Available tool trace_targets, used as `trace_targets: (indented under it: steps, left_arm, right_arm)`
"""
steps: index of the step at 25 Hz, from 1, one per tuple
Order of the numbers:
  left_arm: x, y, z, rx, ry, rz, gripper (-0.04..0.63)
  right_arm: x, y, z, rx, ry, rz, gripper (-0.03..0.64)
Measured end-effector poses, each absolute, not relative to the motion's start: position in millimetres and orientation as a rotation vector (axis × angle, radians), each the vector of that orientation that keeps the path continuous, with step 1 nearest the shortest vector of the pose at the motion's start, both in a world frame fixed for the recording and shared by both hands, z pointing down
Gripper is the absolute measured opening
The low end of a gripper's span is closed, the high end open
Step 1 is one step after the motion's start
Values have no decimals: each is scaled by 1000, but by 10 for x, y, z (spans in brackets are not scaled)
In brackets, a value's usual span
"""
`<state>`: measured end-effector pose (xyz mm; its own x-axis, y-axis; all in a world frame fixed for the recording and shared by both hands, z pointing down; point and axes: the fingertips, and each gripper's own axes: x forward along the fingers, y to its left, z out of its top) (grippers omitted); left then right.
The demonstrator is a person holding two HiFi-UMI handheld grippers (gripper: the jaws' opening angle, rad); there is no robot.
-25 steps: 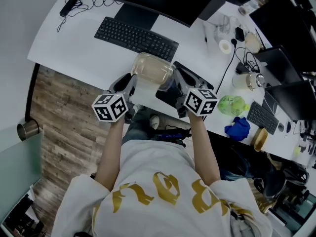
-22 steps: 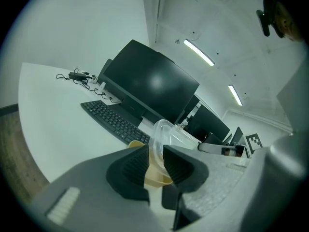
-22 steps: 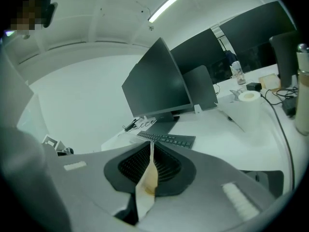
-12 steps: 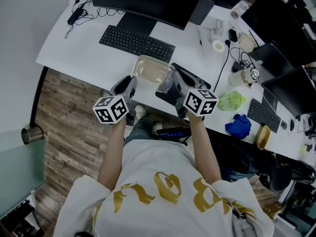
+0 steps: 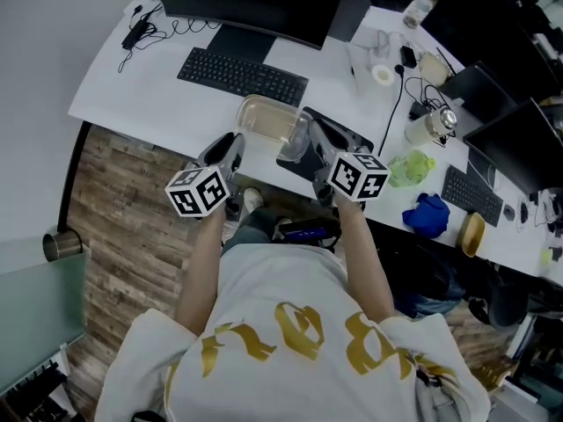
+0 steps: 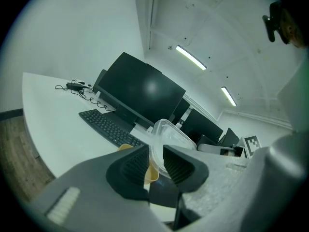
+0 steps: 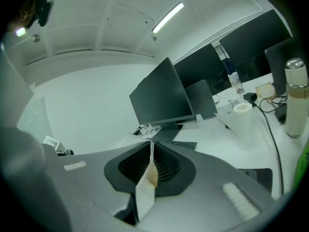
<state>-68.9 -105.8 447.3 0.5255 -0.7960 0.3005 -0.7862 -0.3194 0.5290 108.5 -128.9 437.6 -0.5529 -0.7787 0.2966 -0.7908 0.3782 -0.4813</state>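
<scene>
Left tool (image 6: 154,159) is clamping the clear container (image 5: 264,123) by its left rim, and right tool (image 7: 150,166) is pinching the opposite rim. The container is sitting crosswise between them, over the worktop's (image 5: 141,86) near edge, just short of the keyboard (image 5: 242,76).

No legible word, brand or number anywhere. Gold print across white shirt (image 5: 295,341), seen from above and upside down, too warped to read. Black-and-white square markers on cubes of left gripper (image 5: 234,141) and right gripper (image 5: 310,134): pattern only, no letters. One such marker also at right edge of left gripper view (image 6: 252,142). Keyboard (image 5: 242,76) key legends too small to make out.
</scene>
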Motion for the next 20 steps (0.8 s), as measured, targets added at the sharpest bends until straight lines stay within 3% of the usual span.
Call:
trace_targets:
  steps: [20]
  left_arm:
    - [-645, -1044, 4478, 2142, -1262, 1, 87]
  right_arm:
    - [1129, -1225, 4424, 1483, -2567, 957, 44]
